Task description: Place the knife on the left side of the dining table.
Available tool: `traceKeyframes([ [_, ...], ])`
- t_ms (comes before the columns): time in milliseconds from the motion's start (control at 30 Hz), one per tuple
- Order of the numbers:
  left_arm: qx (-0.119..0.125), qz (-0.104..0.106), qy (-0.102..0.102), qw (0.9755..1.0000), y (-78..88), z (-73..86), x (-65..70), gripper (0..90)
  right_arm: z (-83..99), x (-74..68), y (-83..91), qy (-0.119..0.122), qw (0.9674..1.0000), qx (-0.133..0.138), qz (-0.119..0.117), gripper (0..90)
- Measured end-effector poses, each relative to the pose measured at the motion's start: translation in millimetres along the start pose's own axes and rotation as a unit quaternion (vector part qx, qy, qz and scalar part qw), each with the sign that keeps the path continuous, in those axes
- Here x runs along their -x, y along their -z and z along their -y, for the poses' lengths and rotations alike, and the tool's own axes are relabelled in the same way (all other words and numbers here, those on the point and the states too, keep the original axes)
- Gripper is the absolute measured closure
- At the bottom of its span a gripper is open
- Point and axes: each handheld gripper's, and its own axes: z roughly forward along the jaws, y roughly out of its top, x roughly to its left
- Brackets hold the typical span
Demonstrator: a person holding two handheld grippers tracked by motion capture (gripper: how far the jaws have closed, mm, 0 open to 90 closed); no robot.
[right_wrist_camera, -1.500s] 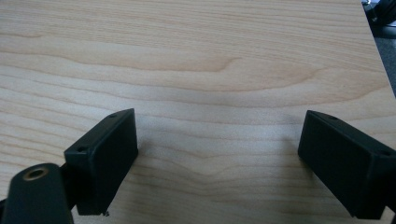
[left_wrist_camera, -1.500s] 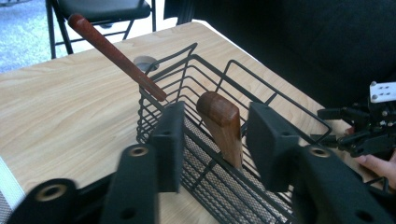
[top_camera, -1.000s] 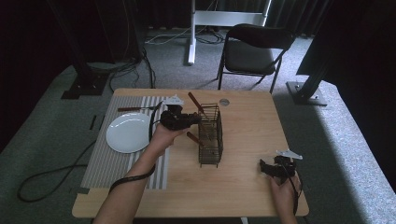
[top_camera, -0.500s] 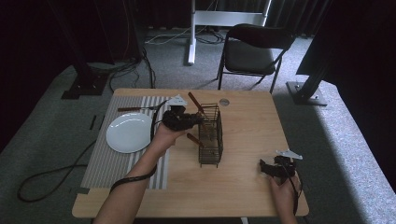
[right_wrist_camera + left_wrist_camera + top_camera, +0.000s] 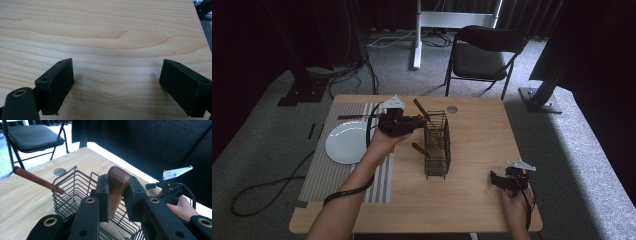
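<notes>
— What is the left gripper (image 5: 115,202) doing right now?

— It is clamping its two black jaws on a rounded, dark wooden handle (image 5: 117,182), glossy and reddish-brown. The handle is sticking up between the pads, pinched from both sides. I cannot tell what kind of utensil it belongs to; the rest is hidden below the jaws.

— And what is sitting just past it?

— A black wire basket (image 5: 72,185), an open grid of thin rods, is lying directly beyond and beneath the jaws. In the high view the gripper (image 5: 409,121) is hovering at the basket's (image 5: 437,145) near-left top edge. A second wooden-handled utensil (image 5: 37,180), long and slim, is leaning out of the basket to the gripper's left, slanting upward. Another brown handle (image 5: 419,149) is poking through the basket's side, below the gripper.

— Anything in the way?

— The basket's wires and that slanting handle are crowding the held piece. Behind the left hand a round white plate (image 5: 346,145) is resting on a grey striped placemat (image 5: 329,170), with one more utensil (image 5: 352,117) lying flat at the mat's far end.

— The other hand?

— The right gripper (image 5: 502,180) is waiting well apart, low over the pale wood-grained table (image 5: 107,37), its jaws spread wide with nothing between them. From the left gripper's camera it is showing beyond the basket, grey plate on top.

— Farther off?

— A round hole (image 5: 60,172) in the tabletop past the basket, then a black folding chair (image 5: 484,52) on grey carpet.
</notes>
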Motion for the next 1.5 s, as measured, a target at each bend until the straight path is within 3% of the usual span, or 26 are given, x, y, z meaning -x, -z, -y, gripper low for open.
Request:
traceKeyframes([
  [667,0.039,-0.008,-0.004,0.9992,51.3,-16.0,3.8,75.4,-0.1,0.0,0.1,0.000,1.0000,-0.001,0.000,11.5],
  [967,0.049,-0.028,-0.001,0.9984,71.2,-15.0,-1.8,75.4,-0.1,0.0,0.1,0.000,1.0000,-0.001,0.000,11.5],
  [1200,0.056,-0.048,0.006,0.9973,93.3,-6.3,-9.2,75.4,-0.1,0.0,0.1,0.000,1.0000,-0.001,0.000,11.5],
  [1500,0.055,-0.075,0.023,0.9954,114.6,16.2,-21.5,75.4,-0.1,0.0,0.1,0.000,1.0000,-0.001,0.000,11.5],
])
